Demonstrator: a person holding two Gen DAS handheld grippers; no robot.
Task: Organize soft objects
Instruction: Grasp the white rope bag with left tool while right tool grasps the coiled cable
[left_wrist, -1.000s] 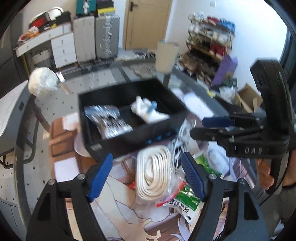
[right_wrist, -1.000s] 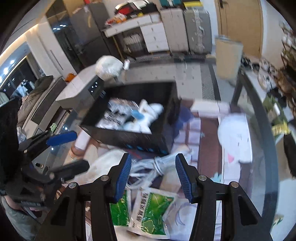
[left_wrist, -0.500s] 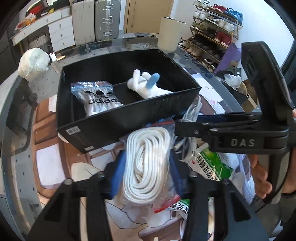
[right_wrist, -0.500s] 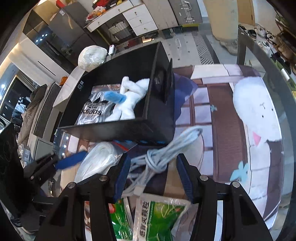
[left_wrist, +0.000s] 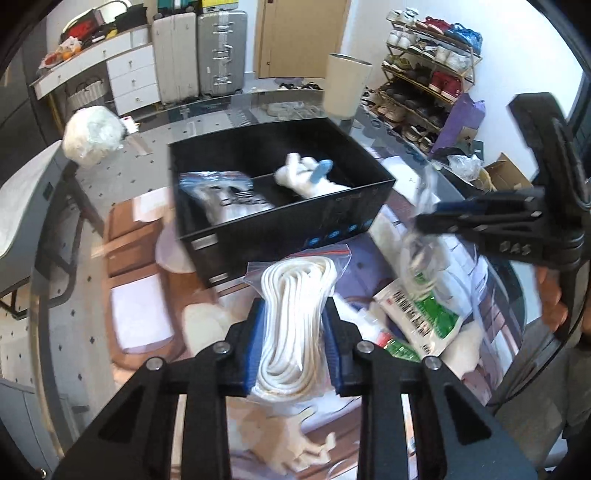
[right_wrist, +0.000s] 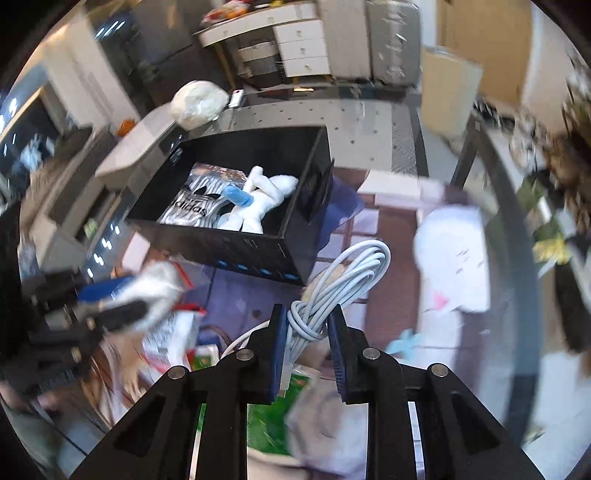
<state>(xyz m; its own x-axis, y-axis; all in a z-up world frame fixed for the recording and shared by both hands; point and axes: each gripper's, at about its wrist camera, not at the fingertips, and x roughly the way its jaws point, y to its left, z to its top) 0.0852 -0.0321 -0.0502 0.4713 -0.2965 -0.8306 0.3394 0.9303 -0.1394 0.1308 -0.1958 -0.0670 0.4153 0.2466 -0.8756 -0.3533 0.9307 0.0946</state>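
Black and open-topped, the box (left_wrist: 280, 236) sits mid-tabletop (left_wrist: 140, 314) with a divider splitting it in two. One side already holds a bagged garment (left_wrist: 225, 199) printed "adidas", the other a white plush (right_wrist: 258, 199) with a blue tag, so I judge the sorting partly done.

Left over near the front edge of the tabletop: a green-and-white packet (left_wrist: 424, 314) with printed characters too blurred for me to read, plus loose plastic and pale fabric around it.

My left claw (left_wrist: 293, 350) has just been closing and now squeezes a bagged coil of white rope (left_wrist: 295, 314) between its blue pads, the bag lying just in front of the box. My right claw (right_wrist: 306, 343) has likewise just been closing, and its pads pinch a bundle of grey-white cable (right_wrist: 332, 295) at its wrapped waist, the loops fanning toward the box's near corner. Seen from the left camera, that claw's body carries letters that look like "DAS".

Both items are gripped but not yet in the box; carrying them over is what remains.
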